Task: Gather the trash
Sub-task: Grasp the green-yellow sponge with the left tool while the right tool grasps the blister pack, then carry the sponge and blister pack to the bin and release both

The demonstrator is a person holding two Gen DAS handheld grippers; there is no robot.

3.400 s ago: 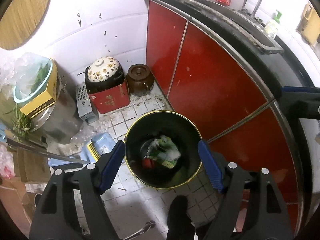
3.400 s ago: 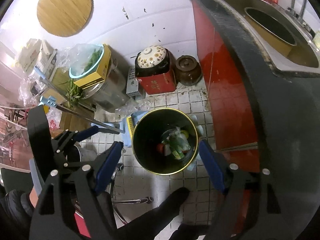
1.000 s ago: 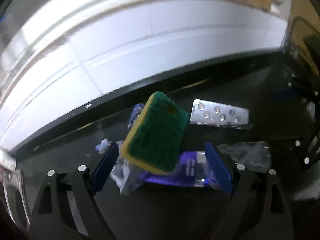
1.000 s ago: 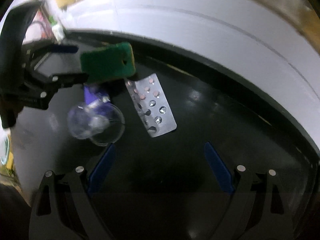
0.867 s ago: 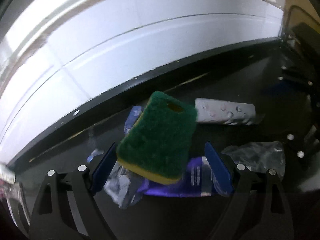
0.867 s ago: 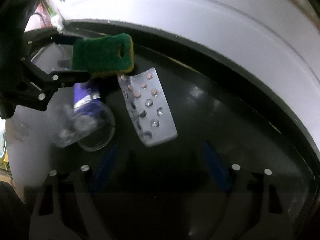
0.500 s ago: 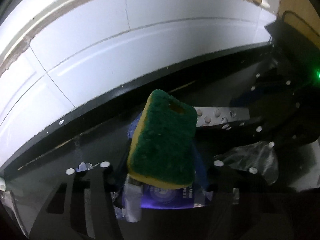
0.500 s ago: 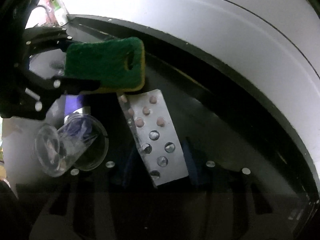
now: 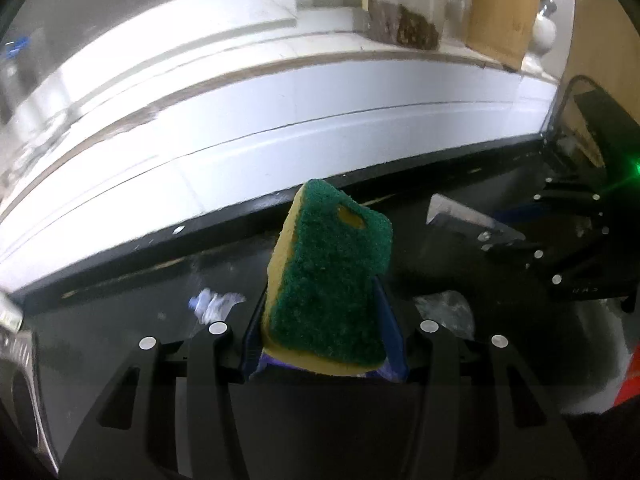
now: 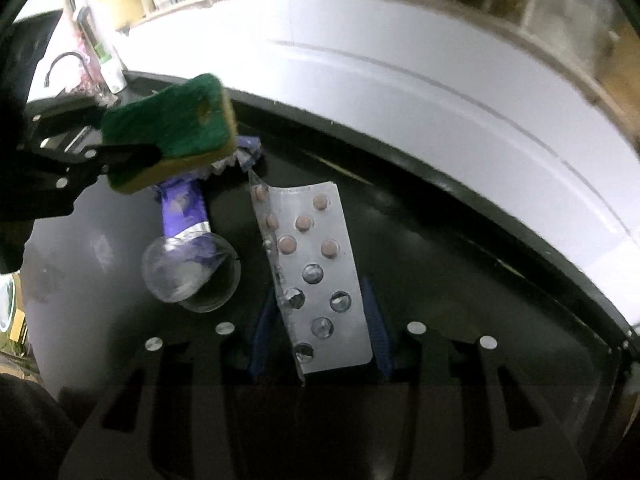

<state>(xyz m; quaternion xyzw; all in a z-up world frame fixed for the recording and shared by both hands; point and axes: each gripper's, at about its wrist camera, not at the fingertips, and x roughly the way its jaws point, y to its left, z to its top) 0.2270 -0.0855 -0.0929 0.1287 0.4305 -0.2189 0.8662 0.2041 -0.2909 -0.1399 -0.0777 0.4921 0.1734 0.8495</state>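
Observation:
A green and yellow sponge stands on end between the blue pads of my left gripper, whose jaws are closing on it and press its sides. A purple wrapper shows just under the sponge; I cannot tell whether it is gripped too. My right gripper is shut on a silver blister pack of pills, tilted up off the black counter. Beside the pack lies a clear plastic cup with the wrapper's end in it.
A white tiled wall runs along the back of the counter. Its ledge carries a jar and a cardboard box. A crumpled white scrap lies left of the sponge. A bottle stands at the far left.
Both grippers went from wide open to closed, the left on the sponge, the right on the blister pack. Both have since risen off the counter with them.

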